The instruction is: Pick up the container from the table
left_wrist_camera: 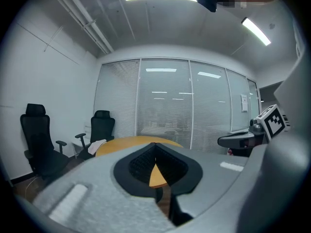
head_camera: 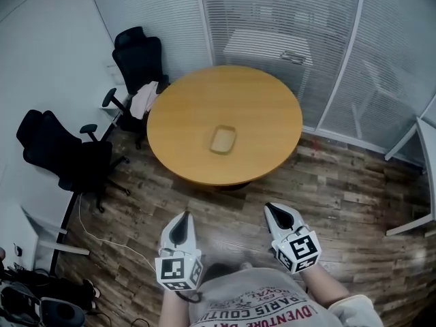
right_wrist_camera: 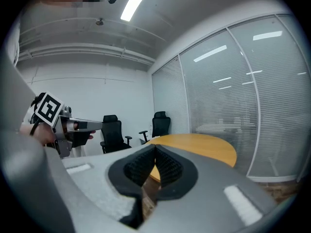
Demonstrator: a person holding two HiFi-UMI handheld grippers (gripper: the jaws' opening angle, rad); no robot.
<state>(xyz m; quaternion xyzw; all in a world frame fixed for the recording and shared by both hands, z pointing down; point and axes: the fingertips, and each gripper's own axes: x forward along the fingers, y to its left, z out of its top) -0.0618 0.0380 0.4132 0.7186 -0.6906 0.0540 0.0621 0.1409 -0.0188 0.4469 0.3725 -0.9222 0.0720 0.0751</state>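
A small shallow tan container (head_camera: 223, 139) lies near the middle of a round wooden table (head_camera: 266, 107). Both grippers hover over the wood floor short of the table's near edge, well apart from the container. My left gripper (head_camera: 184, 214) points at the table with its jaws shut and nothing between them. My right gripper (head_camera: 270, 206) is likewise shut and empty. The left gripper view shows the left gripper (left_wrist_camera: 155, 145) closed at the tips with the table (left_wrist_camera: 131, 142) ahead. In the right gripper view the right gripper (right_wrist_camera: 155, 147) is also closed before the table (right_wrist_camera: 204, 144). Neither gripper view shows the container.
Two black office chairs (head_camera: 139, 60) (head_camera: 61, 148) stand left of the table, one with a white cloth (head_camera: 145, 99) on it. Glass partitions with blinds (head_camera: 272, 19) run behind. A cable (head_camera: 102, 234) crosses the floor at the left. A white desk edge (head_camera: 428, 148) is at the right.
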